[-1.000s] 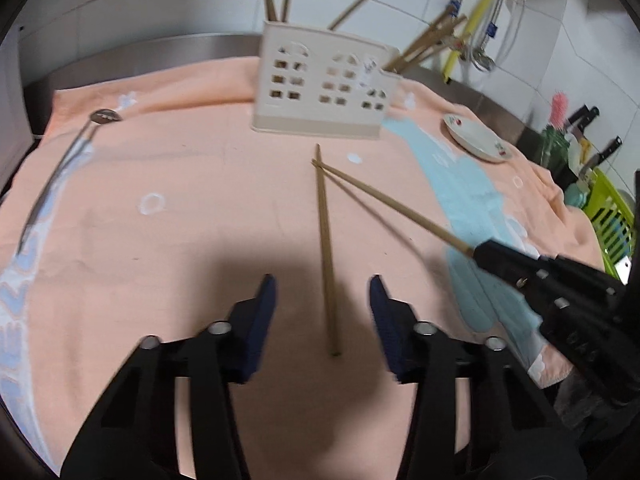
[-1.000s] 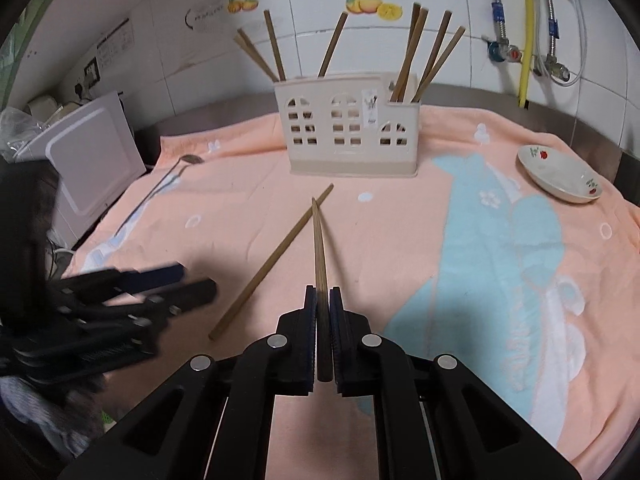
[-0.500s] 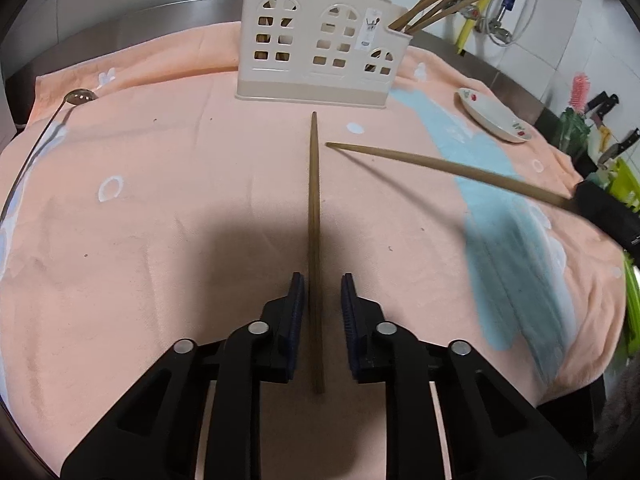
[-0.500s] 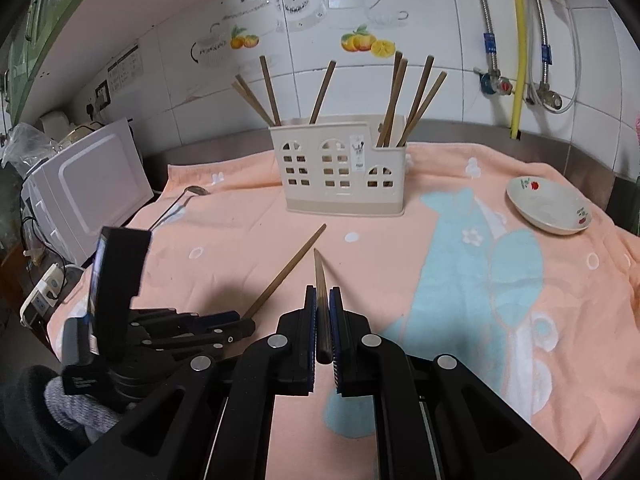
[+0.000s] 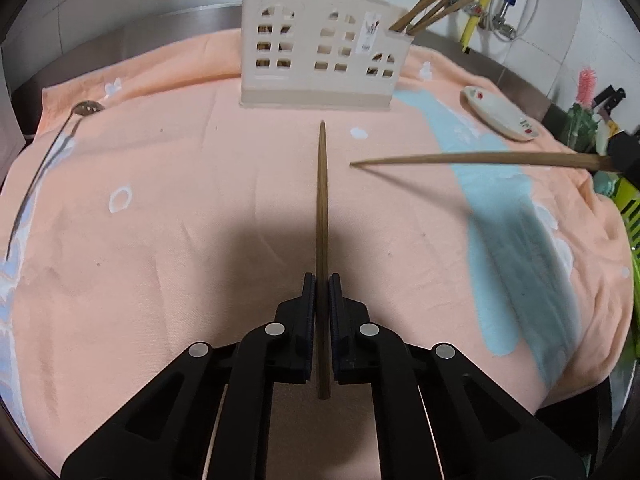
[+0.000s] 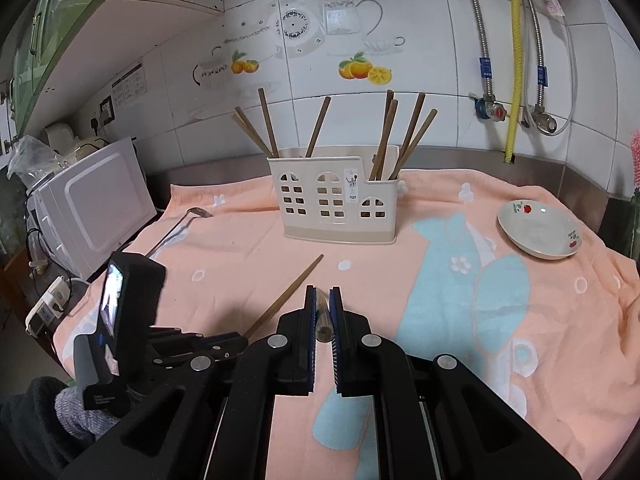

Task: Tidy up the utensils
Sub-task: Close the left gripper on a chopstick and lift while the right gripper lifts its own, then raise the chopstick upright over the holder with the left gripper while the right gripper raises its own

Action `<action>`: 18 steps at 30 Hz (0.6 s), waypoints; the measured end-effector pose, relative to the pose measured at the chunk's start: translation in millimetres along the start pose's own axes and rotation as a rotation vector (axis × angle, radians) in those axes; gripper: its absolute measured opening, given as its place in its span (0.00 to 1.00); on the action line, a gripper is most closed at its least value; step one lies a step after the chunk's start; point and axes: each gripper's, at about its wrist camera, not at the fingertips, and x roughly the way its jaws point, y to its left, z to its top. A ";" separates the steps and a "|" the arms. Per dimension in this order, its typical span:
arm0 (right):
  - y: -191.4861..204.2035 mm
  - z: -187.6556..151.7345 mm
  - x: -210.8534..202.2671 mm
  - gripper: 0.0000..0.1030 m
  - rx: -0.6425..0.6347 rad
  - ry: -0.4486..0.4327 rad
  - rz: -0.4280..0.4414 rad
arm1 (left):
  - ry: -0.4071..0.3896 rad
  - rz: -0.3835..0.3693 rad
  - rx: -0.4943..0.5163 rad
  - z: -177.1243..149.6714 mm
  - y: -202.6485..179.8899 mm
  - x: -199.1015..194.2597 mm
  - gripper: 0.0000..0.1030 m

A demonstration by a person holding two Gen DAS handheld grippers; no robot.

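Note:
A cream utensil holder (image 5: 320, 68) (image 6: 336, 204) stands at the back of the peach towel with several wooden chopsticks upright in it. My left gripper (image 5: 322, 280) is shut on a wooden chopstick (image 5: 322, 208) that points toward the holder; it also shows in the right wrist view (image 6: 286, 294). My right gripper (image 6: 322, 294) is shut on a second chopstick (image 6: 323, 320), seen end-on and raised above the towel. In the left wrist view that second chopstick (image 5: 480, 159) reaches in from the right.
A metal ladle (image 5: 52, 144) (image 6: 180, 226) lies at the towel's left edge. A small white dish (image 5: 500, 118) (image 6: 538, 230) sits at the right. A white microwave (image 6: 88, 204) stands left of the counter. Pipes and taps hang on the tiled wall (image 6: 512, 60).
My left gripper moved forward and closed on the lying chopstick, then lifted it slightly. My right gripper raised its chopstick off the towel and tilted it up.

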 end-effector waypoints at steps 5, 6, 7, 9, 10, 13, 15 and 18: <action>-2.2 10.9 -3.4 0.06 -0.006 -0.003 0.008 | -0.078 0.000 0.018 12.4 -1.8 -27.9 0.05; -2.7 15.0 -4.9 0.06 -0.008 -0.008 0.008 | -0.094 -0.001 0.019 15.2 -1.6 -33.4 0.05; -3.1 19.3 -6.3 0.06 -0.010 -0.012 0.011 | -0.116 -0.006 0.021 19.8 -0.9 -41.1 0.05; -4.4 27.9 -8.2 0.06 -0.010 -0.014 0.024 | -0.155 -0.009 0.033 28.9 -1.1 -54.1 0.05; -4.6 32.7 -8.9 0.06 -0.014 -0.014 0.030 | -0.167 -0.008 0.040 32.9 -1.4 -58.7 0.05; -5.4 49.7 -7.4 0.06 -0.031 -0.010 0.045 | -0.203 -0.003 0.062 49.5 -2.6 -71.8 0.05; -7.1 62.7 -4.0 0.06 -0.040 -0.001 0.056 | -0.217 0.002 0.080 58.6 -4.6 -77.3 0.05; -10.5 82.4 -0.2 0.06 -0.045 0.005 0.065 | -0.231 -0.005 0.100 80.6 -6.5 -90.1 0.05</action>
